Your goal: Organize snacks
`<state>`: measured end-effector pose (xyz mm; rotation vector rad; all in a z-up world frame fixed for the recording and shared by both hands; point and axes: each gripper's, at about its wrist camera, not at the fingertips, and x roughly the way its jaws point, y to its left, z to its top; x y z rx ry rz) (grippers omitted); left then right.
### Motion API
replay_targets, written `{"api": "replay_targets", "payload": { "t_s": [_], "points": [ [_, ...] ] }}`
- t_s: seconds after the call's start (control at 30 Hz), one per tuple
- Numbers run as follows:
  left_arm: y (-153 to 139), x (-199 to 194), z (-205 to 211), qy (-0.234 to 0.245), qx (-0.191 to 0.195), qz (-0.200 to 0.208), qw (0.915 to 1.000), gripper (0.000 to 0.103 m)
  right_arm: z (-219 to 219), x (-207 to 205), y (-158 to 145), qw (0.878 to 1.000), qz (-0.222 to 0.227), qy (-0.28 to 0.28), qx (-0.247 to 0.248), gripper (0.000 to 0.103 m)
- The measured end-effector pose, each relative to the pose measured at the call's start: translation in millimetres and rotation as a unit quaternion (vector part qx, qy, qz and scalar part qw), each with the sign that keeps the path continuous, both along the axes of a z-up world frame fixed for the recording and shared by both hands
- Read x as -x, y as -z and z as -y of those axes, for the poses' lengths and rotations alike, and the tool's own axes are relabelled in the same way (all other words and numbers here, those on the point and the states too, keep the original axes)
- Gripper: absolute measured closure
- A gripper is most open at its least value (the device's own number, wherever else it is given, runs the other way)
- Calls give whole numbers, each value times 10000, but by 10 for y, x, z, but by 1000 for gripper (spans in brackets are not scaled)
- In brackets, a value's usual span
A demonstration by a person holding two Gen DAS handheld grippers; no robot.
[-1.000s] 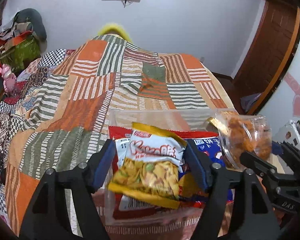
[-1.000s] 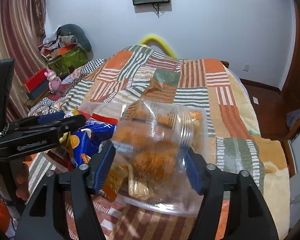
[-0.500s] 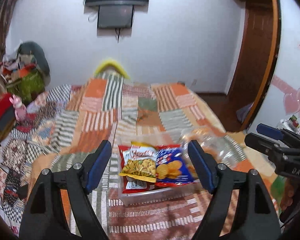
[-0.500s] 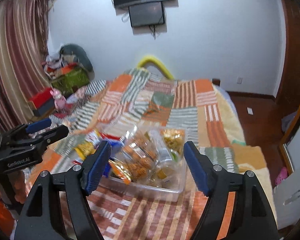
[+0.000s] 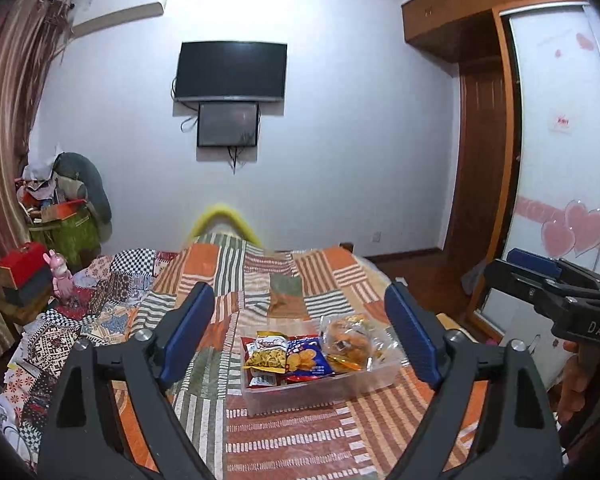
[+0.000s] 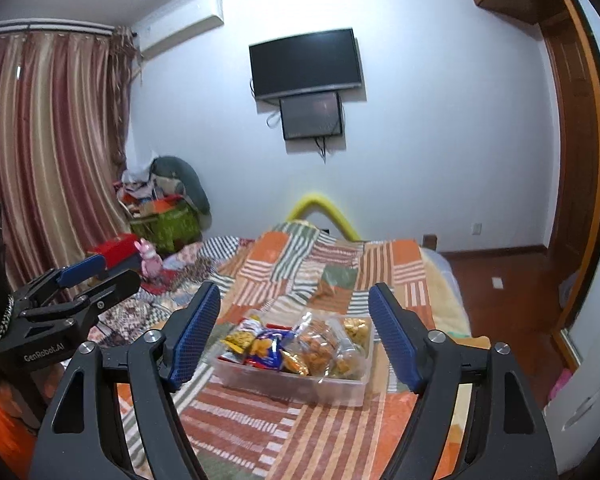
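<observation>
Snacks sit packed in a clear plastic bin on the bed's patchwork quilt, and we hold both tools back from it. Nearest to us, the left hand-held gripper has its jaws opening wide, its blue pads standing either side of the bin in view but well short of it, with nothing between them. The right hand-held gripper shows the same: jaws opening, nothing gripped, the bin beyond its pads. Each tool appears at the edge of the other's view, the right one beside the left.

Inside the bin we note a yellow-and-white chip packet at the left, a blue biscuit packet beside it, a red packet partly under both, and a clear bag of orange fried pieces at the right end. From the right wrist view, a further clear bag of yellowish pieces lies at the far right corner.

Beyond the bin, the quilt runs to a yellow padded bed end. A pink toy and a red box stand to the left. On the far wall hang a dark television and a smaller screen below it.
</observation>
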<state>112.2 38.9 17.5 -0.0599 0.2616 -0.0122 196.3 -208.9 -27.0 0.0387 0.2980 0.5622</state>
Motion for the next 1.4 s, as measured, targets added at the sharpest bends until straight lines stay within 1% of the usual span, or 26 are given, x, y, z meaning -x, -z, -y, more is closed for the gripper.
{"api": "replay_targets", "payload": {
  "t_s": [0.07,0.13,0.2,0.23,0.27,0.6,1.4],
  "points": [
    [-10,83,15,6,24,46,10000,11,5,81,2,10000,90,30,-21,16],
    [-11,145,26,-31,37,73,10000,8,-8,131,9,9998,153,85,9,12],
    [-9,212,23,-53,82,95,9999,5,-25,159,21,9997,210,150,54,7],
    [-13,226,23,-54,97,104,9999,4,-30,169,31,9995,238,192,68,2],
    [-15,240,22,-62,110,109,9999,3,-30,181,41,9993,268,242,78,0],
    [-1,307,47,-143,77,135,9998,0,-18,281,94,9994,248,236,103,0],
    [54,290,72,-111,-2,93,9999,0,37,358,96,9992,265,283,23,0]
  ]
}}
